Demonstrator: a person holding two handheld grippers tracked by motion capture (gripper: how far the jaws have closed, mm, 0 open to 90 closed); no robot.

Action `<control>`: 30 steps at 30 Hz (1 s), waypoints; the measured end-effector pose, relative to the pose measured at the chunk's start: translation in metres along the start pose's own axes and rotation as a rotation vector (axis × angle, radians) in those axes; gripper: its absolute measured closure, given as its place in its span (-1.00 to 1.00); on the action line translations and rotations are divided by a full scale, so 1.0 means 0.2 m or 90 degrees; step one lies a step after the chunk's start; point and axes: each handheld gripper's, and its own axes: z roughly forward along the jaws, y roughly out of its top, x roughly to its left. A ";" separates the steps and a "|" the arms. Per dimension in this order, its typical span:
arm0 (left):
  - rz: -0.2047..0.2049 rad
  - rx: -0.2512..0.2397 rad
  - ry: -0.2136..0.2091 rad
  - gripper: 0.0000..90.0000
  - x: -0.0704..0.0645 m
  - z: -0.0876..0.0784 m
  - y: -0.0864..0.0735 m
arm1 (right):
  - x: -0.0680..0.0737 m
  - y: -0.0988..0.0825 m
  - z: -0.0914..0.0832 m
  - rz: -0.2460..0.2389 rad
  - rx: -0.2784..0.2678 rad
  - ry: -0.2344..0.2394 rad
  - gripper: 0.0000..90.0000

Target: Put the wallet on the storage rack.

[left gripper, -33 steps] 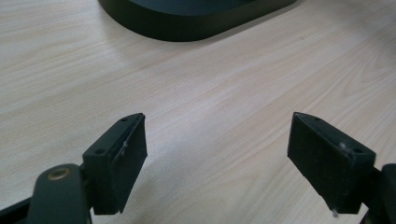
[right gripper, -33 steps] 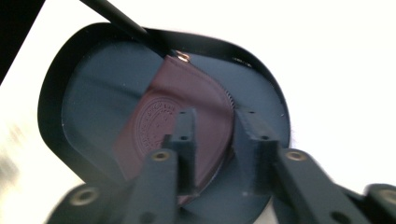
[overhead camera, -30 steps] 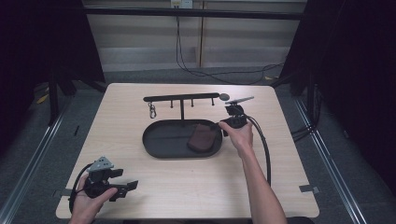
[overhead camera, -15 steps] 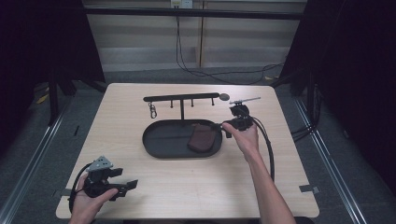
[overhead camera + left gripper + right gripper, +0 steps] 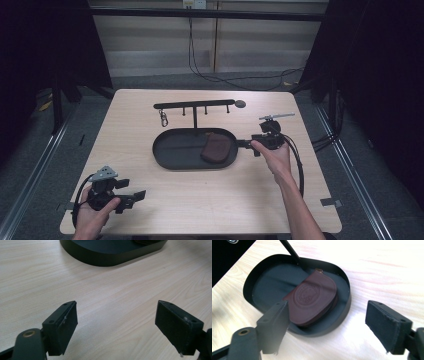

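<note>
Two grippers spread wide, nothing held: the pouch lies in the tray, either just placed or not yet picked up.

Nearest, the left gripper (image 5: 131, 196) rests low on the surface (image 5: 210, 200) at the person's own edge, its fingers (image 5: 61, 326) released and well apart from the work. Farther in, the right gripper (image 5: 250, 145) sits just beside the right end of the black oval tray (image 5: 165, 150), fingers (image 5: 387, 325) released, grasping nothing. The brown zip pouch (image 5: 312, 298) lies flat inside the tray toward that end, untouched. Beyond the tray stands a hook rack (image 5: 195, 105) with a small key ring (image 5: 163, 119) hanging at its left. Judging from this, the pouch is settled; a grasp or a retreat is what remains.
</note>
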 end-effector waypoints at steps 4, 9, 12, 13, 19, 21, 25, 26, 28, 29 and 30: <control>0.002 0.004 -0.001 -0.60 0.00 0.00 0.00 | -0.01 -0.04 -0.05 0.001 -0.001 -0.010 -0.69; 0.009 0.009 0.002 -0.60 0.00 0.00 0.00 | -0.03 -0.10 -0.11 -0.004 -0.004 -0.023 -0.69; 0.007 0.008 0.003 -0.60 0.00 0.00 0.00 | -0.04 -0.13 -0.15 -0.008 -0.009 -0.026 -0.69; 0.006 0.007 0.002 -0.60 0.00 0.00 0.00 | -0.04 -0.14 -0.17 -0.011 -0.010 -0.029 -0.68; 0.006 0.005 0.003 -0.60 0.00 0.00 0.00 | -0.03 -0.21 -0.25 -0.024 -0.022 -0.049 -0.58; 0.005 0.006 0.004 -0.60 0.00 0.00 0.00 | -0.03 -0.24 -0.28 -0.028 -0.025 -0.053 -0.57; 0.006 0.006 0.005 -0.59 0.00 0.00 0.00 | -0.05 -0.31 -0.32 -0.026 -0.027 -0.069 -0.56; 0.006 0.006 0.005 -0.59 0.00 0.00 0.00 | -0.06 -0.34 -0.33 -0.022 -0.027 -0.074 -0.56; 0.007 0.007 0.005 -0.59 0.00 0.00 0.00 | -0.08 -0.38 -0.35 -0.013 -0.029 -0.079 -0.56; 0.007 0.007 0.006 -0.59 0.00 0.00 0.00 | -0.08 -0.39 -0.36 -0.010 -0.026 -0.083 -0.56; 0.006 0.007 0.006 -0.59 0.00 0.00 0.00 | -0.09 -0.41 -0.37 -0.008 -0.026 -0.086 -0.56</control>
